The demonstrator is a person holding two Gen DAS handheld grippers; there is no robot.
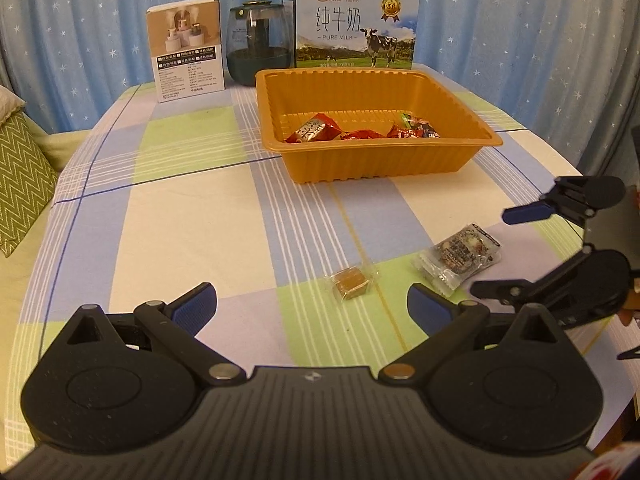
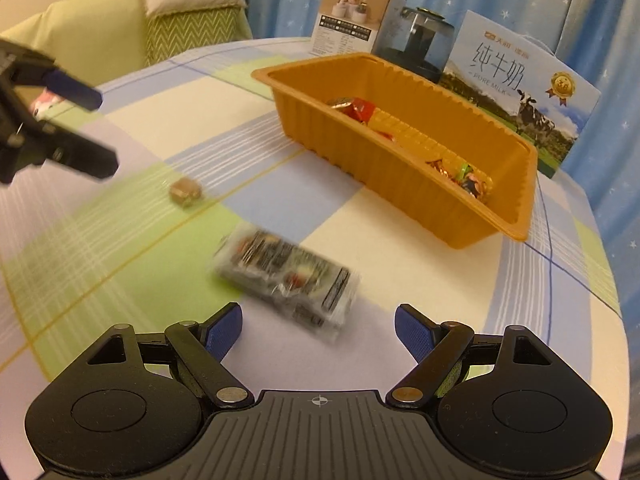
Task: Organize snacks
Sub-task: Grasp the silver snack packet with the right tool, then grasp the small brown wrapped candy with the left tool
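Snacks lie in two groups, placed here relative to the orange tray (image 1: 376, 160). Several red and orange wrapped pieces (image 1: 360, 130) sit on the tray floor. Two pieces lie loose on the checked cloth of the bench (image 1: 180, 208), on the near side of the tray and apart from it: a small brown cube in clear wrap (image 1: 352, 280), and to its right a larger dark printed packet (image 1: 460, 258). Neither touches the other.

Left of the tray the bench is bare cloth out to its curved edge, giving free room. A green cushion (image 1: 20, 184) lies beyond that edge. Behind the tray, left to right, stand a white product box (image 1: 186, 46), a dark glass jar (image 1: 258, 46) and a milk carton (image 1: 354, 26); they close off the far side in front of a blue curtain (image 1: 520, 40).

The left tool (image 1: 312, 308) stands wide with nothing between its pads, low above the cloth, with the brown cube just ahead. The right tool (image 2: 318, 326) is likewise wide and empty, with the packet just ahead of its pads.

The left wrist view shows both loose pieces sharply. The right wrist view is blurred on the near cloth, but shows the tray's long inner wall and, at its left border, the left tool hanging near the cube.
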